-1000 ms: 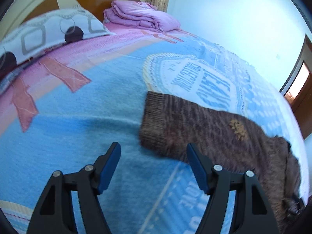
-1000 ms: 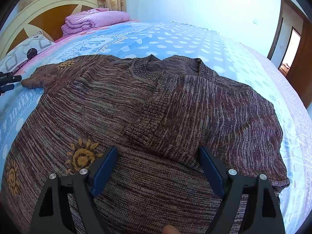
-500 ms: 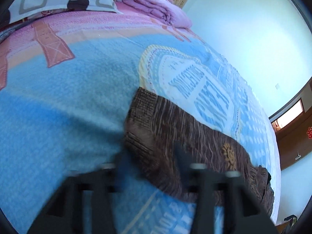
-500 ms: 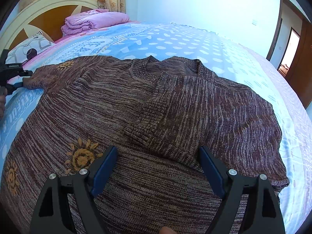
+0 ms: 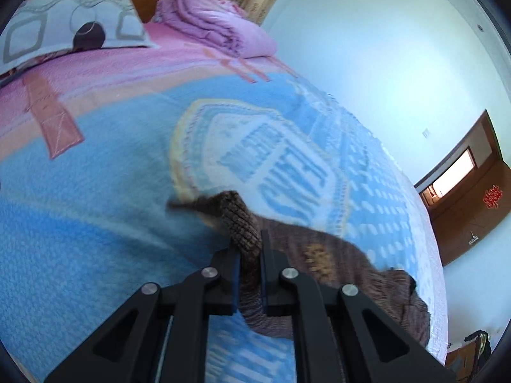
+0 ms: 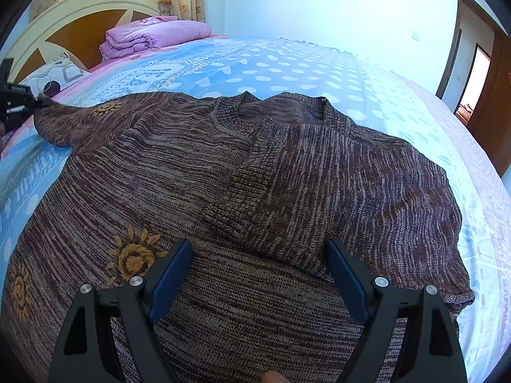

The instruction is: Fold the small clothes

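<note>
pinching the sweater's point(image 6: 255, 191) outstretched cuff point(image 5: 239, 220), the left gripper point(image 5: 249, 271) has the body lying rightward; right gripper point(image 6: 255, 274) hovers spread above it.

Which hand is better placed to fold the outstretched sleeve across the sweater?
Left, probably. Its tongs are shut on the sleeve cuff, lifted off the bed. The right tongs hang open over the sweater body, gripping nothing.

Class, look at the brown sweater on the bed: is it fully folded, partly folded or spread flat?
Partly folded. One sleeve lies across the sweater chest; the other sleeve stretches sideways, its cuff pinched in the left gripper.
</note>
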`<state>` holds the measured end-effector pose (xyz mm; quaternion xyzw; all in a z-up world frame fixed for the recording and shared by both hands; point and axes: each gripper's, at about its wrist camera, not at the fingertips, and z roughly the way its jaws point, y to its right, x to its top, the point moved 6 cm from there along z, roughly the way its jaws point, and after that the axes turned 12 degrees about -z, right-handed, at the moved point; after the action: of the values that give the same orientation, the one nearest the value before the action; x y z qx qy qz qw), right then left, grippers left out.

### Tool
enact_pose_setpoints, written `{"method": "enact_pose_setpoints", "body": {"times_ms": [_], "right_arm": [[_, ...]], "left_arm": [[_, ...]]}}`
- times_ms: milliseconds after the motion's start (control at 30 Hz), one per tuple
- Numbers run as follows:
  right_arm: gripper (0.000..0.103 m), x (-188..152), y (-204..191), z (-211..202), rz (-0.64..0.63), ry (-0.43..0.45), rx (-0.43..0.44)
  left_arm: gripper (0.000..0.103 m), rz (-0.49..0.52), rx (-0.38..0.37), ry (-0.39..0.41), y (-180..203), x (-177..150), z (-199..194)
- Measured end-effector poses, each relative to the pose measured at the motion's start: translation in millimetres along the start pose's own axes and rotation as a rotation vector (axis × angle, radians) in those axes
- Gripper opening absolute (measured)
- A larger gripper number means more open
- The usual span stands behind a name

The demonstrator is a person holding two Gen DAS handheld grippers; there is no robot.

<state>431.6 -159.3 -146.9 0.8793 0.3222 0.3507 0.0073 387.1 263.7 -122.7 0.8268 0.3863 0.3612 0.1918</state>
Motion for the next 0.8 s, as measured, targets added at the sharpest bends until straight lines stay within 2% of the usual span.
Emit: {"method": "enact_pose_setpoints", "body": {"times_ms": [300, 467, 800], "right_arm": [[0.085, -1.0, 41.3, -45.7, 0.207, 0.132, 0.04], [0.085, -8.7, 59.3, -78.8, 0.222, 0.173, 0.023], [0.085, -61.4, 76.7, -112.2, 0.229, 0.175, 0.0]], "left_arm": [[0.009, 0.082, -0.102, -0.018, 75.6, -11.9, -20.9], [0.009, 0.121, -0.168, -0.025, 117.5, -24.1, -34.2], [0.009, 0.152, -0.223, -0.07, 180.3, -65.0, -30.9]]}}
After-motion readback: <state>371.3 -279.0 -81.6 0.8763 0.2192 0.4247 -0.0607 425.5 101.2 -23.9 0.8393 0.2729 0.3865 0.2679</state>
